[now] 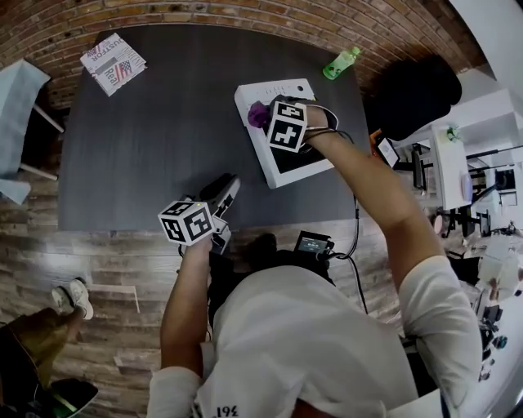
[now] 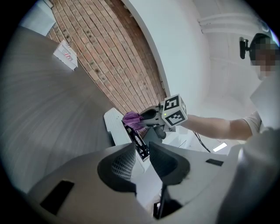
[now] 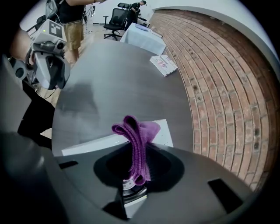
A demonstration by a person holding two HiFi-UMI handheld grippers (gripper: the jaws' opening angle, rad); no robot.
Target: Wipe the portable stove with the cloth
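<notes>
The right gripper has its jaws clamped tight on a folded purple cloth, and the free end of the cloth pokes out past the tips. It's sitting right over the white portable stove, on the stove's left side towards the far end. It's hard to tell from here if the cloth is actually pressed onto the surface.

The left gripper is just hanging out with its jaws a little apart and nothing between them. It's over the near edge of the dark table, well apart from the stove and pointing roughly towards it.

The stove sits on the right half of the table. A green bottle lies at the far right corner, and a folded printed paper is off at the far left. A brick wall runs behind the table.
</notes>
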